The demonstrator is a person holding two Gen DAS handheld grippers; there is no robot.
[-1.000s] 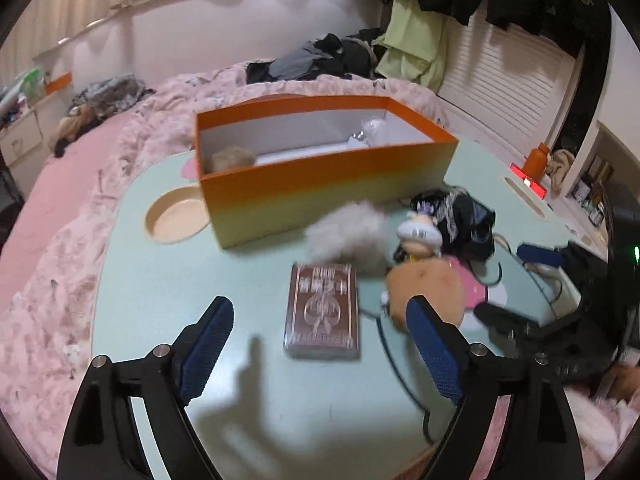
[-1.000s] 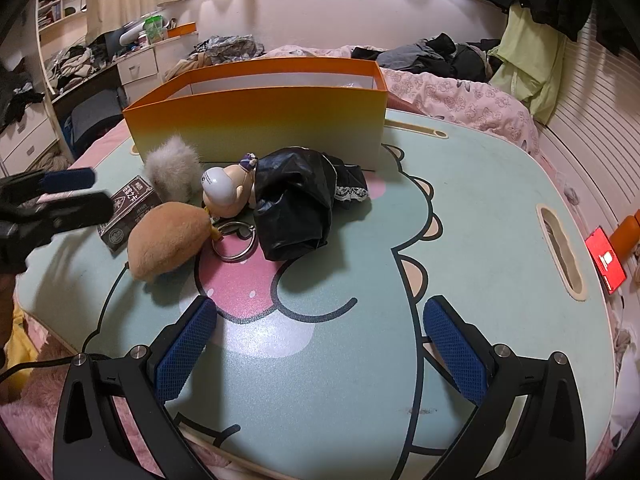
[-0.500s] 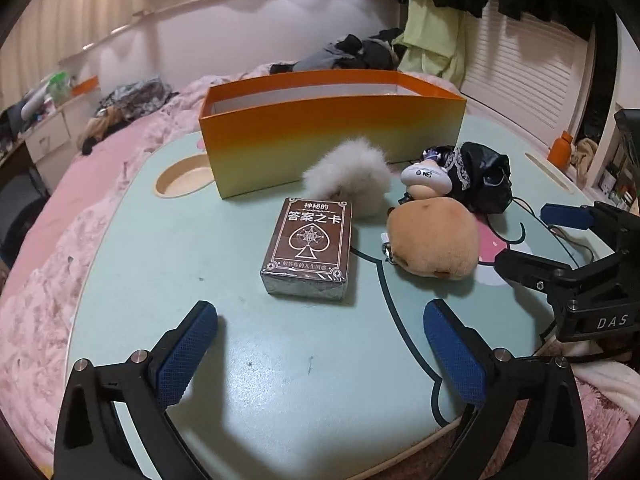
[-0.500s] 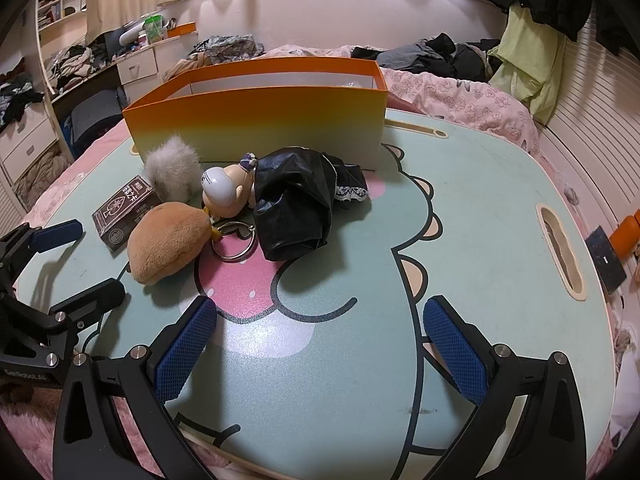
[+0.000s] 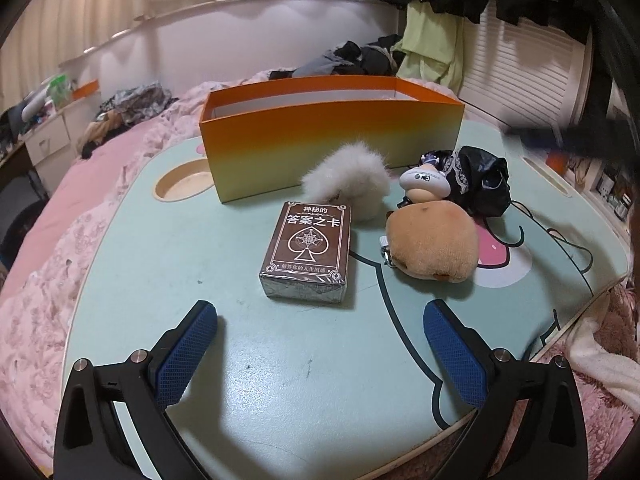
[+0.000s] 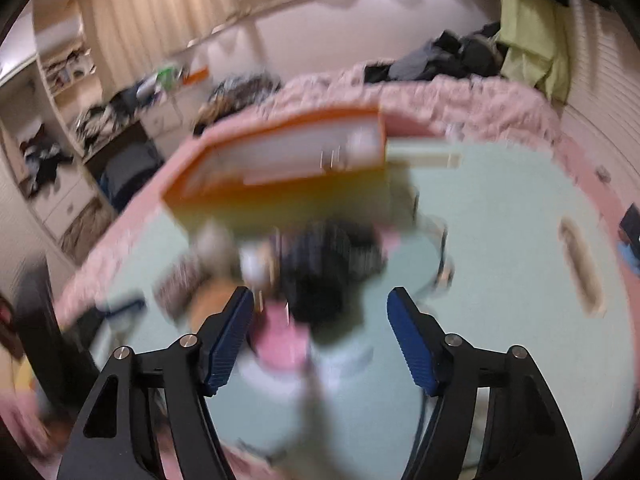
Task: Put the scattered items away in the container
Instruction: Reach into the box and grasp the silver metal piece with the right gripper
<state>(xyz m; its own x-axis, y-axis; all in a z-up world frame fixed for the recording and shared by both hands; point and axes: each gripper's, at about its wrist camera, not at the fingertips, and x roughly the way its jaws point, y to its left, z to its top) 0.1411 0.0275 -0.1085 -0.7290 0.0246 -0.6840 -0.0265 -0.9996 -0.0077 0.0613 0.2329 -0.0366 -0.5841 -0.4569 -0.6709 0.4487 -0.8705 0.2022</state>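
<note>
Left gripper [image 5: 320,330]: jaws spread wide, nothing between them; held low over the near part of the table [image 5: 168,256]. Card box [image 5: 308,246] is seen just ahead of the jaws, lying flat, brown, wrapped in film, well clear of both pads.

Beyond the card box, a grey-white fur ball [image 5: 348,178] is seen, touching or nearly touching the box's far end. To the right, a tan plush toy [image 5: 434,240] lies on the table w/ a metal clip at its left edge. Behind it a small big-headed figure [image 5: 424,182] rests against a crumpled black bag [image 5: 486,184].

Orange container [image 5: 328,148] stands upright at the far side of the table, open top, white inside. Contents cannot be told from the left view. All scattered items are still outside it, on the near side.

Right gripper [image 6: 320,334]: view heavily motion-blurred. Jaws have just been closing, now partly apart; nothing gripped between the pads. Black bag [image 6: 320,276] and container [image 6: 280,184] are made out as smears ahead of it. In the left view the right gripper is only a dark blur at upper right.
</note>
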